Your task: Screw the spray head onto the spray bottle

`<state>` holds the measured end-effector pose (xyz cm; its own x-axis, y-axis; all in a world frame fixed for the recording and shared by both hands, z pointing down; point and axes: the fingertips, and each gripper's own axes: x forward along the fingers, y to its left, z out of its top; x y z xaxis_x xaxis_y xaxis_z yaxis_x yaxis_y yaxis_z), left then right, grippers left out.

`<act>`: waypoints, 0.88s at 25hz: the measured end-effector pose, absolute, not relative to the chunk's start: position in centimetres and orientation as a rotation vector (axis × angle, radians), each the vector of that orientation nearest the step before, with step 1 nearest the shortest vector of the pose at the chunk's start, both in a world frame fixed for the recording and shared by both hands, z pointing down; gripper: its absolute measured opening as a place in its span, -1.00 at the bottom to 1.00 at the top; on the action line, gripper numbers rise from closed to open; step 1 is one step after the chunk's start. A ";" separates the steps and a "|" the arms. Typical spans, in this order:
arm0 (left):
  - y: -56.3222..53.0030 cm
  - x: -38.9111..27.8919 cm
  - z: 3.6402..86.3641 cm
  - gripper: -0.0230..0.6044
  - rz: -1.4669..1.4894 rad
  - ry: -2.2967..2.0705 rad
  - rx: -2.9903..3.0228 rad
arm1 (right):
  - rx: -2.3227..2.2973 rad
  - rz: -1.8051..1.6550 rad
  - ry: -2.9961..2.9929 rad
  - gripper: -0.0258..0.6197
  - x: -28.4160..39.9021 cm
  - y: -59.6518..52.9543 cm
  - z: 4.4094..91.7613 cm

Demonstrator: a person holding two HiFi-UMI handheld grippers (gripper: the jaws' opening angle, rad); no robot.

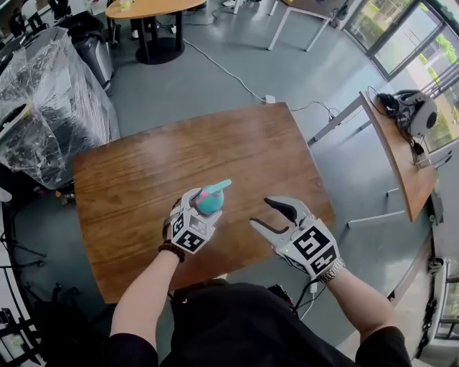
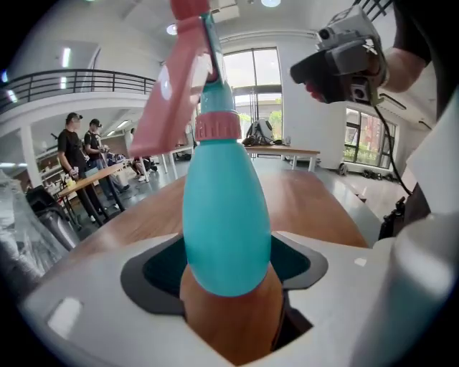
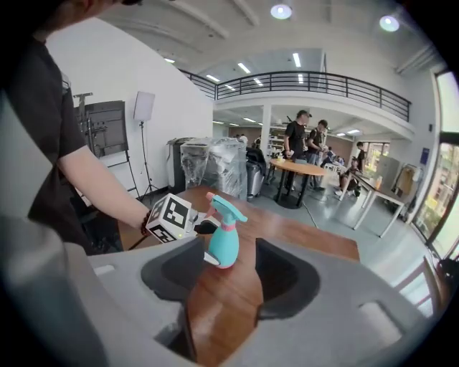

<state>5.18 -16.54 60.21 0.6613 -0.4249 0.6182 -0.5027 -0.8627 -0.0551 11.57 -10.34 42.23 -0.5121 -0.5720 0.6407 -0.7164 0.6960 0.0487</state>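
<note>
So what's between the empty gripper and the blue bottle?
Nothing but bare wooden table; the right gripper view shows it between the right gripper and the spray bottle.

A brown wooden table (image 1: pixel 215 165) stands on a grey floor (image 1: pixel 215 64), with a plastic-wrapped bulk (image 1: pixel 43 107) to its left, a round table (image 1: pixel 150 8) beyond it, a white power strip (image 1: pixel 270 99) just past its far edge, and a side desk (image 1: pixel 398 161) bearing headphones (image 1: pixel 412 111) to its right.
</note>
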 end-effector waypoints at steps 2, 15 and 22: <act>-18.1 4.9 61.0 0.31 0.966 -0.831 2.739 | 1.023 0.331 -2.258 -0.26 12.0 -9.8 42.9; -20.6 5.5 62.8 0.33 0.912 -0.905 2.715 | 1.158 0.454 -2.227 -0.26 14.3 -7.9 44.8; -20.2 4.7 62.7 0.45 0.952 -0.900 2.685 | 1.176 0.461 -2.268 -0.26 13.6 -7.5 44.6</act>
